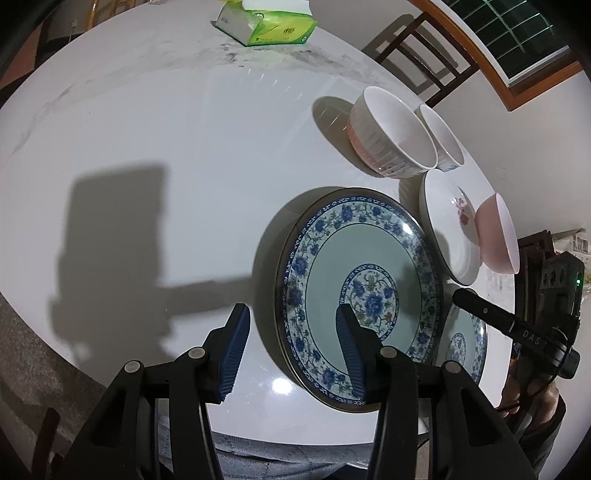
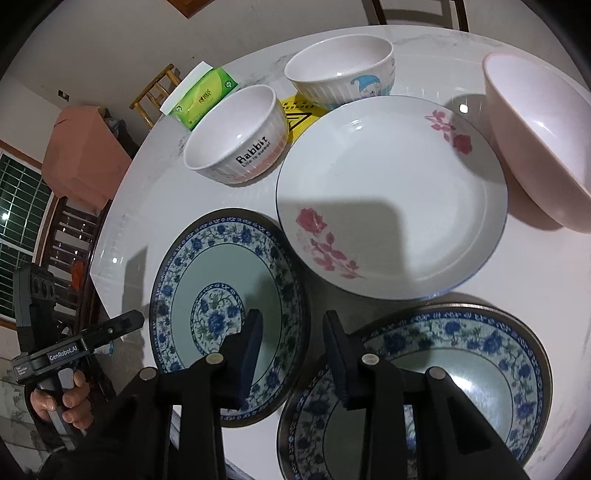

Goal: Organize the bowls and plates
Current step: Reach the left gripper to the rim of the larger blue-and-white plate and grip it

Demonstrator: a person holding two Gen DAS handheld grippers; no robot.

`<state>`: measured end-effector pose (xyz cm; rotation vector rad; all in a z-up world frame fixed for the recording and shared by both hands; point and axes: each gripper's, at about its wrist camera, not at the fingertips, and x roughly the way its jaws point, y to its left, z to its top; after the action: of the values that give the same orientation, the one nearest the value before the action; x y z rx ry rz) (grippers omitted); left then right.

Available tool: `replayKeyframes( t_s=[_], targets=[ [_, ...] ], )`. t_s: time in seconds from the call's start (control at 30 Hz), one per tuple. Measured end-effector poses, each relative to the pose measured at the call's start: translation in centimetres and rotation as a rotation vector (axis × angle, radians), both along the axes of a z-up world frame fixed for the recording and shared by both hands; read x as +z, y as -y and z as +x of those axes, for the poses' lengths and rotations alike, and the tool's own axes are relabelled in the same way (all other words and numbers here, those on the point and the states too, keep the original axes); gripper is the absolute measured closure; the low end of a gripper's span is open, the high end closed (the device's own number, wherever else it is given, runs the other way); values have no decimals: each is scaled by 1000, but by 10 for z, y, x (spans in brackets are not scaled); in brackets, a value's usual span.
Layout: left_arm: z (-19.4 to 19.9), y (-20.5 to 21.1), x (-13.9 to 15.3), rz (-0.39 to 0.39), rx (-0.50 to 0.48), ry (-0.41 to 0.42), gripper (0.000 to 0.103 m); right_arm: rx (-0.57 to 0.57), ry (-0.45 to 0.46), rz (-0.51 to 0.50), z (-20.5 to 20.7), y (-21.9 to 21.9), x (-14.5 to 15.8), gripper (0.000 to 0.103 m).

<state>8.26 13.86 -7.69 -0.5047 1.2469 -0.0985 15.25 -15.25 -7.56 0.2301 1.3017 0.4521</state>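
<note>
Left wrist view: the left tongs (image 1: 293, 349) hang spread over the white bench (image 1: 155, 147), pinching nothing. One blue pad sits over bare benchtop, the other over the near blue-patterned plate (image 1: 369, 258), so that plate's rim lies between them; whether a pad touches it I cannot tell. A second blue-patterned plate (image 1: 463, 343) peeks out to the right, partly behind the other handheld unit. Further back stand a ribbed white bowl (image 1: 391, 134) and a smaller white bowl (image 1: 443, 138) touching it, then a rose-printed white plate (image 1: 448, 232) and a pink bowl (image 1: 498, 236). A green tissue pack (image 1: 269, 26) lies at the far edge.

Right wrist view: the right tongs (image 2: 291, 350) are parted with nothing gripped, poised above the gap between the 2 blue plates. The rose plate (image 2: 391, 192) lies beyond, the pink bowl (image 2: 535, 140) at its right, the "Rabbit" bowl (image 2: 236, 134) and a cartoon-printed bowl (image 2: 340, 68) behind.
</note>
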Motion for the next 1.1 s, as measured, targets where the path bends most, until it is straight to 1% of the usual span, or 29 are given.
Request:
replayKeyframes(
  t_s=[0.07, 0.1, 0.37, 0.5, 0.63, 0.7, 1.0, 1.1],
  targets=[
    [1, 0, -2, 3, -2, -3, 59, 7, -4, -3, 4, -2, -3, 72],
    [2, 0, -4, 9, -5, -6, 61, 10, -9, -2, 5, -2, -4, 74],
    [9, 3, -13, 19, -17, -18, 68, 27, -25, -11, 13, -6, -11, 78],
    [12, 3, -18, 17, -29, -23, 78, 34, -31, -15, 15, -6, -13, 80],
    [12, 6, -22, 21, -52, -23, 90, 43, -34, -16, 14, -8, -13, 88],
    [14, 8, -22, 31, -58, -25, 91, 41, -30, -28, 14, -9, -13, 91],
    [14, 2, -19, 61, -63, -11, 91, 19, -12, -37, 3, -16, -8, 91],
    [14, -1, -15, 71, -60, 0, 90, 11, -5, -39, -1, -24, -5, 91]
  ],
)
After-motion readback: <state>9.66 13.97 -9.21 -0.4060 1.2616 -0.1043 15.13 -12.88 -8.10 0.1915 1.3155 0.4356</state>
